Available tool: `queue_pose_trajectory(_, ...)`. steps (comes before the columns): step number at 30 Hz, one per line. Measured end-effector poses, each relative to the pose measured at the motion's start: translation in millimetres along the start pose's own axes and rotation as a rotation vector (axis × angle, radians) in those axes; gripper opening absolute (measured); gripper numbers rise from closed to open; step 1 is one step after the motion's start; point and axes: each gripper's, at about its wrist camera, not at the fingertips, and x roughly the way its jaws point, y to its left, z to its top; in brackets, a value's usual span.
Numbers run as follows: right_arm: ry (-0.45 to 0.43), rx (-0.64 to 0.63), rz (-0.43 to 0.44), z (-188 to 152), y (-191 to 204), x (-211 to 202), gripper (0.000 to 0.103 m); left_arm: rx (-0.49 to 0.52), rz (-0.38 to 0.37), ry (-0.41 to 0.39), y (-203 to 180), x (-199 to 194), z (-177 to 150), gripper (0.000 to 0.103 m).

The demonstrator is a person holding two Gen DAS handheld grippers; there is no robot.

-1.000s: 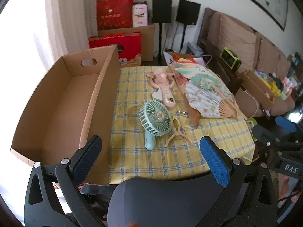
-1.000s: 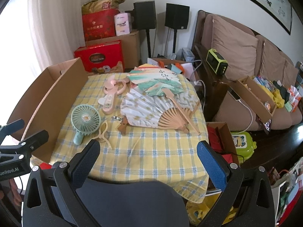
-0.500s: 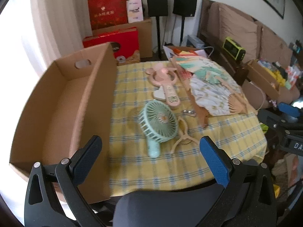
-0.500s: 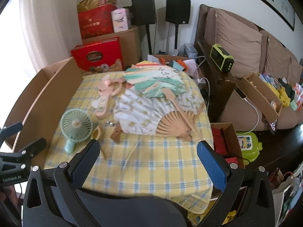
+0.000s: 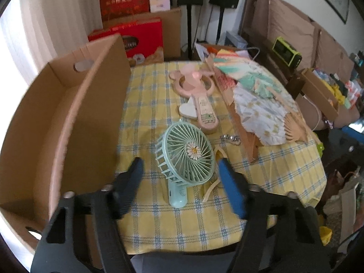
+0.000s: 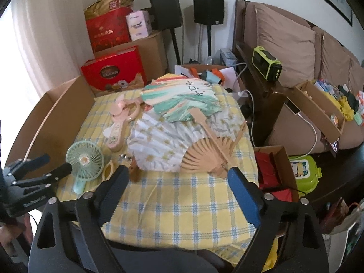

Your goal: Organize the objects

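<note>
In the left wrist view the left claw [image 5: 179, 166] hangs above the yellow checked surface [image 5: 159, 223], its jaws just narrowed yet released, the green handheld fan [image 5: 185, 157] lying between them with neither pad touching it. One pink handheld fan [image 5: 198, 95] lies farther back, a small white heart-shaped piece [image 5: 187, 111] against its handle, and two paper folding fans overlap to the right: a white one [image 5: 261, 116] and a teal-striped one [image 5: 245, 72]. A single empty cardboard box [image 5: 68, 122] stands along the surface's left edge. In the right wrist view the right claw [image 6: 178, 173] has also just narrowed and grasps nothing, hovering before the bamboo ribs of the white folding fan [image 6: 163, 143], with the teal-striped folding fan [image 6: 182, 100] lying partly over it. Two black speakers [image 6: 186, 9] stand by the wall, and a brown sofa [image 6: 295, 45] runs along the right.
</note>
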Motion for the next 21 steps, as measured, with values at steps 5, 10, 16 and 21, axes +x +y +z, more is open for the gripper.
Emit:
queue_pose_trajectory(5,0.007,0.037,0.041,7.4,-12.7,3.7,0.070,-0.026,-0.032,0.034,4.6,18.2,3.0,0.057)
queue_pose_trajectory(10,0.035,0.047,0.039,9.7,-16.4,14.2,0.046,-0.057,-0.060,0.063,10.8,32.7,5.0,0.056)
queue_pose_trajectory(16,0.071,-0.010,0.116,2.6,0.3,27.6,0.042,-0.112,-0.106,0.071,22.6,45.8,5.8,0.046)
queue_pose_trajectory(21,0.103,-0.042,0.174,-4.2,22.9,40.2,0.042,-0.143,-0.142,0.081,27.1,50.6,7.3,0.046)
